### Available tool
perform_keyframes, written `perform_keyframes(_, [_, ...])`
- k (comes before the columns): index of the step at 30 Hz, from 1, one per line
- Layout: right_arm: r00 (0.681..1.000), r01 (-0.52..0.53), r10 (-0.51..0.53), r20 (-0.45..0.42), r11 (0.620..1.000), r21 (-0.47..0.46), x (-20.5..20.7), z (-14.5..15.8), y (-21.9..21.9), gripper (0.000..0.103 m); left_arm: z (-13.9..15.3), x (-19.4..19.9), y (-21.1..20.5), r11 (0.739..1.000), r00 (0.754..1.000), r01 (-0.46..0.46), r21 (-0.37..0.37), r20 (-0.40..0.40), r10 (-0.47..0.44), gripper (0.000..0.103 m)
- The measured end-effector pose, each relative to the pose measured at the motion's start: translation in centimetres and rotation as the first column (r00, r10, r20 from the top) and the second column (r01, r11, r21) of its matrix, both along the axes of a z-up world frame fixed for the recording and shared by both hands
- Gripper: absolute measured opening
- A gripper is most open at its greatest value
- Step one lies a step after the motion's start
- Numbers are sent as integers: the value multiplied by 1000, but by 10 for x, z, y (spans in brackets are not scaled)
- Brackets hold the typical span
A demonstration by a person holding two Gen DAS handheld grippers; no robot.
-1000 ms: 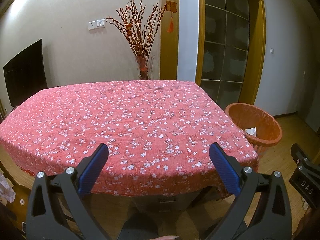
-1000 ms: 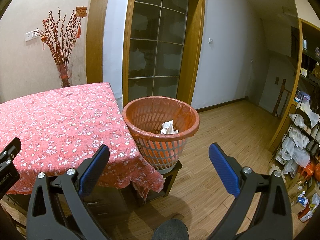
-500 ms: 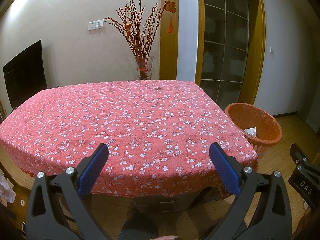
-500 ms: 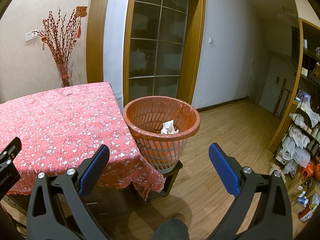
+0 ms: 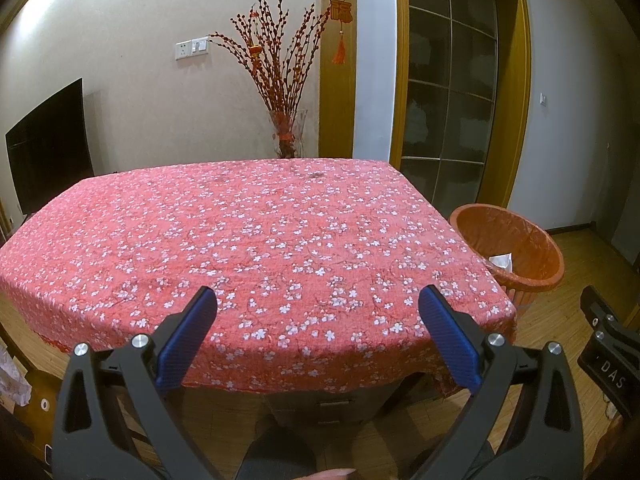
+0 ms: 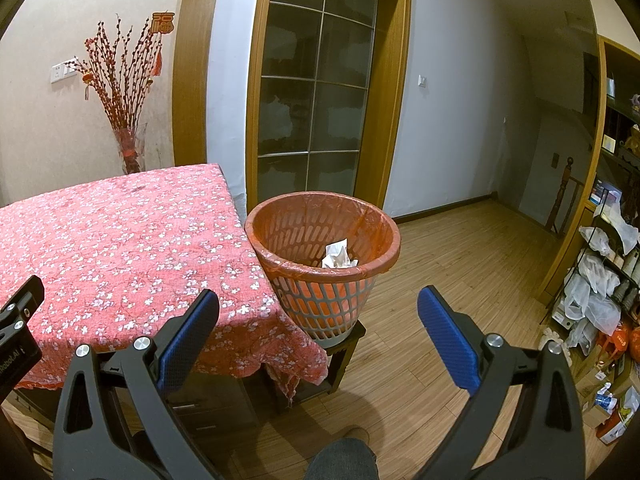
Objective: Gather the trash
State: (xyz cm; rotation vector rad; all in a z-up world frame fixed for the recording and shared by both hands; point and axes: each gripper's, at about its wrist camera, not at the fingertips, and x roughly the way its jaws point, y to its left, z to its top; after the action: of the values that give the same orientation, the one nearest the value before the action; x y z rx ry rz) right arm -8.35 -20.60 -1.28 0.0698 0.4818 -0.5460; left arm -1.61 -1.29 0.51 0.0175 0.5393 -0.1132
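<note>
Left gripper [image 5: 318, 334] and right gripper [image 6: 318, 334] spread wide, empty. White crumpled paper [image 6: 339, 256] inside orange bin [image 6: 280, 208] beside table [image 6: 100, 232].

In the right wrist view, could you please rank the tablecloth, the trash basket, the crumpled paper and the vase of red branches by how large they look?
1. tablecloth
2. trash basket
3. vase of red branches, which stands farther back, so its place after the basket is unsure
4. crumpled paper, lying inside the basket
</note>
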Motion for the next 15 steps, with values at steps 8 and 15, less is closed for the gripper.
perform_keyframes(8, [1000, -3, 3, -2, 1000, 1, 1, 0, -1, 99, 0, 0, 0, 1000, 1000, 0, 0, 0, 0, 98])
perform_keyframes(15, [1000, -3, 3, -2, 1000, 1, 0, 0, -2, 99, 0, 0, 0, 1000, 1000, 0, 1, 0, 0, 98])
